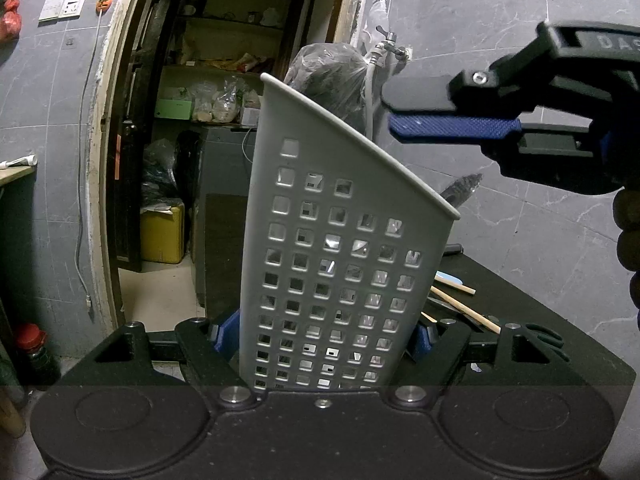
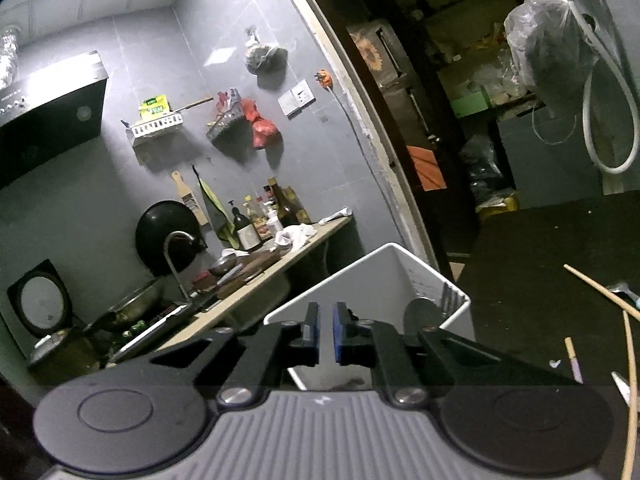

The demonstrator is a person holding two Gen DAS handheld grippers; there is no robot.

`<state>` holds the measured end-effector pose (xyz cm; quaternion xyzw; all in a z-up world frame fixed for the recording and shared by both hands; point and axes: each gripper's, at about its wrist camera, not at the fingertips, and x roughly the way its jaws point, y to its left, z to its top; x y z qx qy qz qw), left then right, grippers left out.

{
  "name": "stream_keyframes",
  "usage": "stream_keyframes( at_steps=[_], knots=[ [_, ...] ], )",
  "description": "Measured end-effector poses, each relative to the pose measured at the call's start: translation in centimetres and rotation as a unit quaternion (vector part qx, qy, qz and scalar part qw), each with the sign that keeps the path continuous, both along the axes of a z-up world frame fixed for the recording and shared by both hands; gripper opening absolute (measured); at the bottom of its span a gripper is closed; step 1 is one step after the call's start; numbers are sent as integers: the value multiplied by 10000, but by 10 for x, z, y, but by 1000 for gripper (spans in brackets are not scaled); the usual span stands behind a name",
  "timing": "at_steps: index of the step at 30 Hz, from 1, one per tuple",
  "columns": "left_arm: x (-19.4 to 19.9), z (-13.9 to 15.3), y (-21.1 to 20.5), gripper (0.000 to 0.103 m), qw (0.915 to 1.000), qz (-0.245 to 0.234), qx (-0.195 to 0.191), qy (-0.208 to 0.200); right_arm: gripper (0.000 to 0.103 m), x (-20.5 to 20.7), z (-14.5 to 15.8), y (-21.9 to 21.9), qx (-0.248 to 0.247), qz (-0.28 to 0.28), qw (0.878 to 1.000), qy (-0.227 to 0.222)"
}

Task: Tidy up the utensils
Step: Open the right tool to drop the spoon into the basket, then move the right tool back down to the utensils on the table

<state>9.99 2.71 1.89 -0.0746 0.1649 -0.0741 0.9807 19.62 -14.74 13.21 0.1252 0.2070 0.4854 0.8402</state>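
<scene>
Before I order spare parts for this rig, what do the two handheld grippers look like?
Both look alike: the left gripper and right gripper have black angular linkage arms, silver screws and blue textured pads. Each body ends in two round black discs. The right one has a ribbed grey centre panel, and raised lettering on its side is only partly readable.

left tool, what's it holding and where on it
The left tool grips the grey perforated utensil holder by its lower side walls; the right tool holds nothing.

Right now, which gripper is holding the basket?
The left gripper: its blue pads squeeze the white basket's sides. The right gripper hangs above it, holding nothing.
</scene>
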Motion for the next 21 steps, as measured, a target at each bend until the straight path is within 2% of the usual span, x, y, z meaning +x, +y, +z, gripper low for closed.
stream_keyframes(
  at_steps=[3, 5, 10, 12, 18, 21],
  knots=[
    [0, 0, 0, 79, 10000, 0, -2, 0, 34, -5, 1, -4, 9, -89, 9998, -155],
    [0, 0, 0, 79, 10000, -2, -3, 0, 39, -10, 4, -8, 25, -152, 9995, -284],
    [0, 0, 0, 79, 10000, 0, -1, 0, 66, -20, 13, -23, 128, -463, 9970, -610],
    [0, 0, 0, 79, 10000, 1, -2, 1, 84, -24, 16, -33, 166, -683, 9947, -750],
    [0, 0, 0, 79, 10000, 0, -3, 0, 102, -29, 14, -63, 153, -1455, 9857, -841],
    [0, 0, 1, 79, 10000, 2, 0, 0, 103, -30, 5, -77, 127, -1783, 9810, -752]
  ],
)
